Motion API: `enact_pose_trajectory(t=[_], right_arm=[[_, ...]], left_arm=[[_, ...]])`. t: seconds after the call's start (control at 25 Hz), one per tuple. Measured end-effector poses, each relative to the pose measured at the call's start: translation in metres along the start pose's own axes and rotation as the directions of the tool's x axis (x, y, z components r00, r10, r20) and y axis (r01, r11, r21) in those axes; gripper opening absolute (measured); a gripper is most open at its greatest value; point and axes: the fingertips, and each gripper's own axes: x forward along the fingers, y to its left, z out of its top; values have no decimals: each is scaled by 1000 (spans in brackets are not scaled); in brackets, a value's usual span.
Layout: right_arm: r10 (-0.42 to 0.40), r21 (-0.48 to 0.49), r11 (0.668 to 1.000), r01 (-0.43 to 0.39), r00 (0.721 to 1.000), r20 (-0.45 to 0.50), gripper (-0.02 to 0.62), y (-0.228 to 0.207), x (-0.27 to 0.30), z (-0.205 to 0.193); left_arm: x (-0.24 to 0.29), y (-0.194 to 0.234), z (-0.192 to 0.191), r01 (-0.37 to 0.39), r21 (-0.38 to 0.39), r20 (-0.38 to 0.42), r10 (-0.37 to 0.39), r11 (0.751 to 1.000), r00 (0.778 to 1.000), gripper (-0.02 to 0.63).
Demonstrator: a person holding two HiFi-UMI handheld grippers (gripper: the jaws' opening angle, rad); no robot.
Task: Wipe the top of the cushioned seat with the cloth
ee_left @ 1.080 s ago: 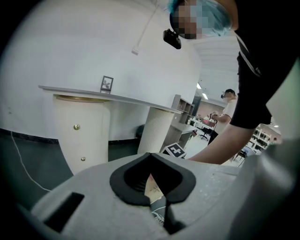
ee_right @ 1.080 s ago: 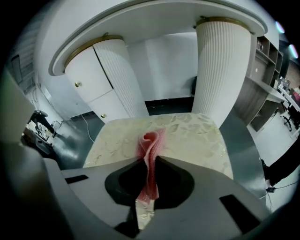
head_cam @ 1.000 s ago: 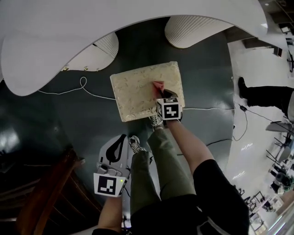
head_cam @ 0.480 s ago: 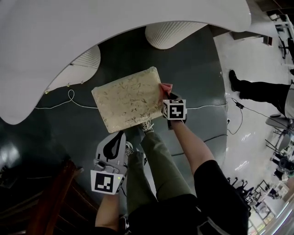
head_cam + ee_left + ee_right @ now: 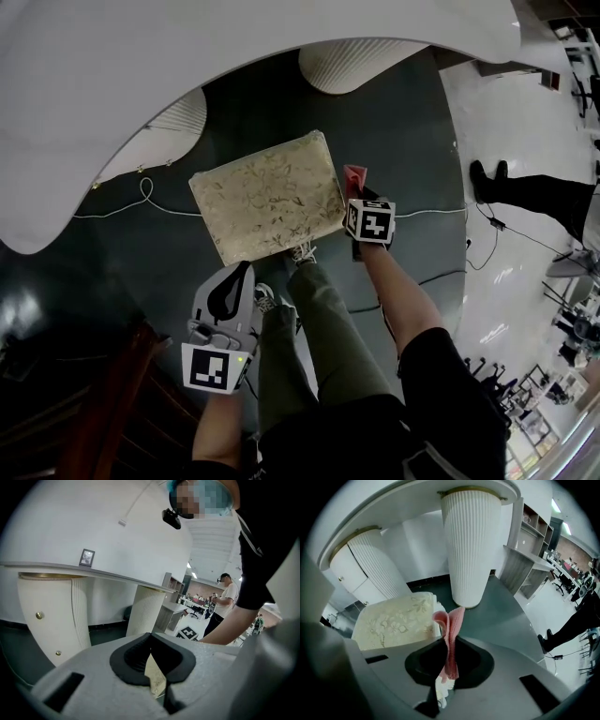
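Cloth [image 5: 354,175] now off seat [image 5: 267,195]

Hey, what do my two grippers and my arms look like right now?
The left gripper and right gripper share a look: grey moulded shells with black curved jaw pads, and each carries a cube with black-and-white square markers. The forearms are bare; a black short sleeve covers the right upper arm.

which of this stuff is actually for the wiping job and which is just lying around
For the job:
cushioned seat
pink cloth
right tool, shut on the cloth

Just there:
white cable on the floor
ribbed pedestal
left tool, shut, holding nothing
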Motion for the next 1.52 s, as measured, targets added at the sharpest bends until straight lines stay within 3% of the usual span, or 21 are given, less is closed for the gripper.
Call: enact_pose_trajectory(t=[0.2, 0.48, 0.76, 1.0, 1.32, 1.52], right_arm=[[48, 38, 998, -52, 994, 95, 26, 41, -28, 9], [229, 42, 970, -239, 959, 166, 26, 148, -56, -3], [341, 26, 938, -347, 933, 116, 26, 246, -57, -45], [404, -46, 915, -402, 914, 46, 26, 312, -56, -80], [440, -163, 883, -440, 897, -35, 26, 374, -43, -110], [425, -202, 881, -429, 903, -63, 26, 384, -33, -118]], left_arm=[[-28, 6, -2, -23, -4, 10, 23, 1000, 1000, 17], [-81, 23, -14, -83, 5, 49, 83, 997, 995, 17], [-140, 40, -34, -144, -15, 48, 144, 989, 988, 17], [-184, 50, -62, -196, -54, 31, 198, 979, 980, 17], [-214, 63, -84, -244, -88, 19, 246, 966, 969, 17], [-217, 63, -88, -247, -87, 12, 249, 965, 969, 17]])
